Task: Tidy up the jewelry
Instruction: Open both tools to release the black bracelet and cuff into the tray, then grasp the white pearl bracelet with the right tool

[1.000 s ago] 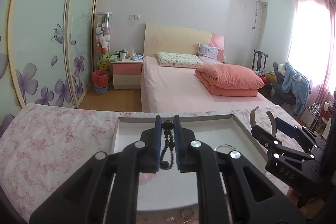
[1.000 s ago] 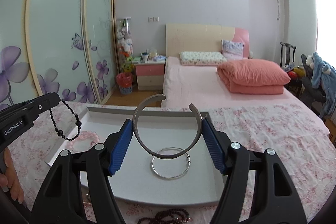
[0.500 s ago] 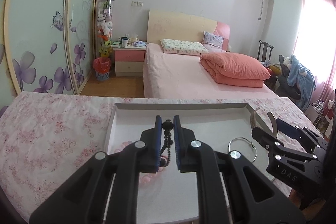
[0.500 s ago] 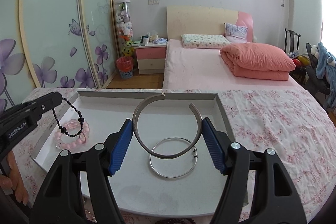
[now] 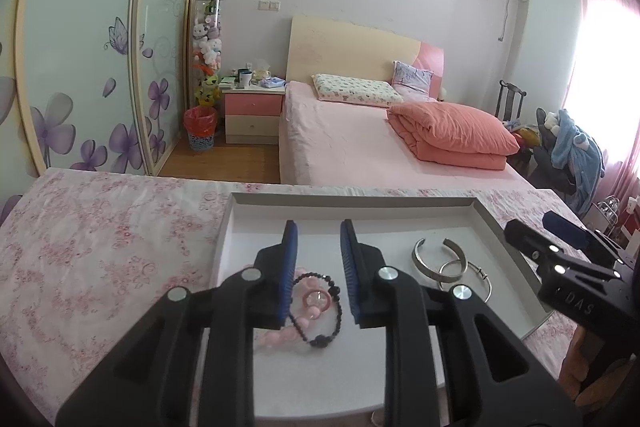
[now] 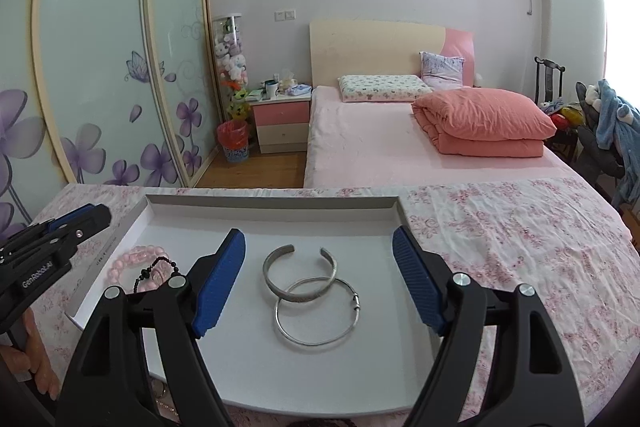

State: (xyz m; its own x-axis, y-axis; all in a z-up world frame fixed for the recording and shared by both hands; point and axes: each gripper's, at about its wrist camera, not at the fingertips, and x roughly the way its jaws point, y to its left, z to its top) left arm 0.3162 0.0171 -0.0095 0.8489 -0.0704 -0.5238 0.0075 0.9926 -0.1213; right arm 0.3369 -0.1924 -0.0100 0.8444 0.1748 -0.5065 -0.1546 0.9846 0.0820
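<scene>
Blue-padded left gripper (image 5: 318, 245), right gripper (image 6: 319, 259) tilted downward, parted.

I am in a bedroom in a home. There is a big bed (image 6: 400, 143) with a pink sheet, two pillows (image 6: 384, 87) and a folded orange blanket (image 6: 484, 123). Beside the bed is a small pink night table (image 6: 282, 125). A tall clear tube is full of soft toys (image 6: 232, 63). The closet doors (image 6: 108, 67) have purple flowers on them. Pink curtains (image 5: 608, 87) hang by a bright window.
</scene>
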